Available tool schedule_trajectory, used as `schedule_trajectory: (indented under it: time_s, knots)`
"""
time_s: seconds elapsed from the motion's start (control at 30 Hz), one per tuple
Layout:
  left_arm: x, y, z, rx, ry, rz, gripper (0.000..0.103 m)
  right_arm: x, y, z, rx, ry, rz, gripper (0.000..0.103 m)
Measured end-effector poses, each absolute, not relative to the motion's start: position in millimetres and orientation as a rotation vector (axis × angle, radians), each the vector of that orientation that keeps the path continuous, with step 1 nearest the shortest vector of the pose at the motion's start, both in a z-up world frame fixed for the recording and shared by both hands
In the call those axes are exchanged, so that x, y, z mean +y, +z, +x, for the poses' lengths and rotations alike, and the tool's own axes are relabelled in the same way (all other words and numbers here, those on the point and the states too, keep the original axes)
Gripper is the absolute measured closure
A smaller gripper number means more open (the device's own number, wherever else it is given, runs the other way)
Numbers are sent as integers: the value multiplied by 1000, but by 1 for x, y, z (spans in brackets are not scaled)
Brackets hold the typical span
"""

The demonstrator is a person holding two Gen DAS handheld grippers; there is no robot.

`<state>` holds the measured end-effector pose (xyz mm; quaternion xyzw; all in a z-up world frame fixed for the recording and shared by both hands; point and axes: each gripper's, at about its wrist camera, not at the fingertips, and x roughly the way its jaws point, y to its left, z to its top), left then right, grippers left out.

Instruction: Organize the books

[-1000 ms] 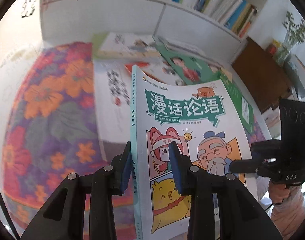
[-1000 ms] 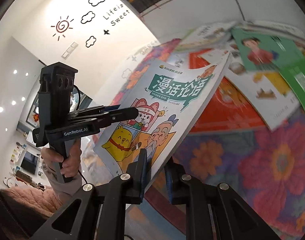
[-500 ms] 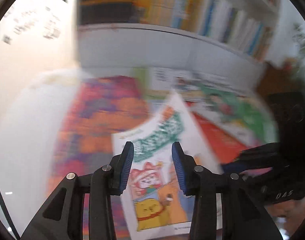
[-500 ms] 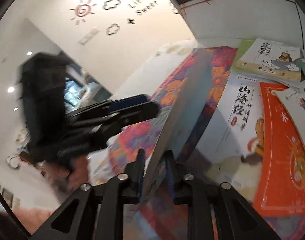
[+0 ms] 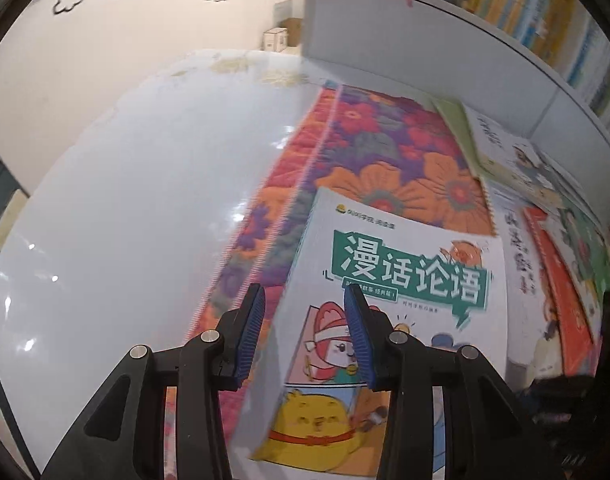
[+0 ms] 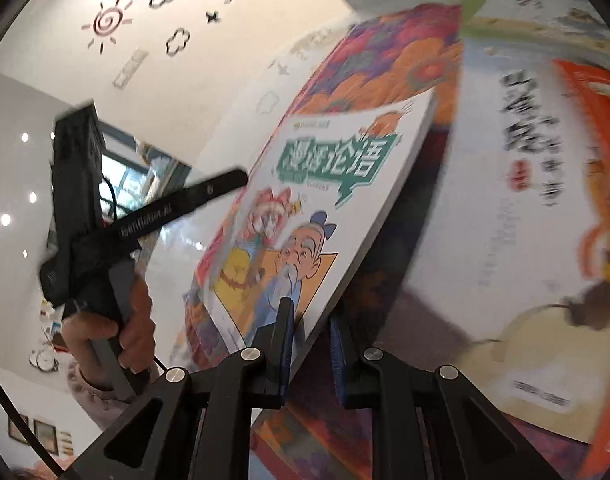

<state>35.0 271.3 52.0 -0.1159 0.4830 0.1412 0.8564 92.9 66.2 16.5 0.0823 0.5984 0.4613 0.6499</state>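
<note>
My right gripper (image 6: 309, 334) clamps the lower edge of the cartoon book (image 6: 305, 216), the one with the green title banner and the old bearded man on its cover, and its jaws are closing on that edge. The book is tilted up off the flowered rug (image 6: 389, 48), its far corner over the rug's orange blooms. My left gripper (image 5: 303, 334) hangs above the book's left side with its blue pads (image 5: 251, 332) parted; they touch nothing, and the book's edge shows in the gap between them. My left hand (image 6: 117, 320) is wrapped around that gripper's handle. On the rug to the right lie other books: a white book with black brush lettering (image 6: 501, 208), touching an orange book (image 6: 593, 152) beside it. A white bookshelf (image 5: 445, 32) stands behind the rug.
</note>
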Motion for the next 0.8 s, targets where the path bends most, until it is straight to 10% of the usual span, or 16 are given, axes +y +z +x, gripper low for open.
schedule_trajectory:
  time_s: [0.8]
  knots:
    - [274,46,39,1003,301,-311,64,63,-1,69,1167,1161,192,83]
